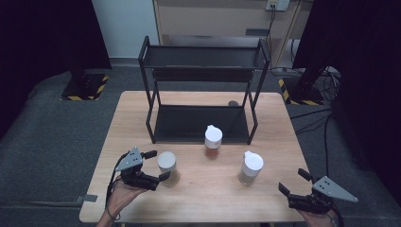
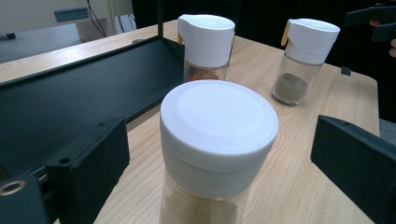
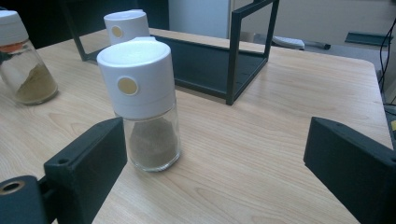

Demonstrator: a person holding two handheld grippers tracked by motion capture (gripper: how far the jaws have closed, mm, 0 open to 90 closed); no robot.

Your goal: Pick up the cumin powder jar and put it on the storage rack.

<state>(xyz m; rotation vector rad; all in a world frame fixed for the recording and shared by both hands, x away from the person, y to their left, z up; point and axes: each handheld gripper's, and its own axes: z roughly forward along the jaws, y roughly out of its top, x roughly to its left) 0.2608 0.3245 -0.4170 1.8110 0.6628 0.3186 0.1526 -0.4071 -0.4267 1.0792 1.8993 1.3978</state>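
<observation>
Three white-lidded glass spice jars stand on the wooden table [image 1: 283, 142]. The left jar [image 1: 166, 165] [image 2: 217, 121], flat-lidded with pale tan powder, sits between the jaws of my left gripper [image 1: 159, 165] [image 2: 219, 154]. These jaws are open, with gaps on both sides of the jar. The middle jar [image 1: 213, 141] [image 2: 205, 46] [image 3: 126, 25] holds orange powder and stands at the front edge of the rack. The right jar [image 1: 250, 167] [image 2: 303, 56] [image 3: 144, 107] holds grey-brown powder. My right gripper [image 1: 293, 181] [image 3: 217, 163] is open near the table's front right corner, short of that jar, which lies toward its left jaw.
A black two-tier metal rack [image 1: 189, 124] stands at the back middle of the table, both shelves bare. A small grey disc [image 1: 233, 103] lies by its rear right leg. Bare wood separates the jars from the front edge.
</observation>
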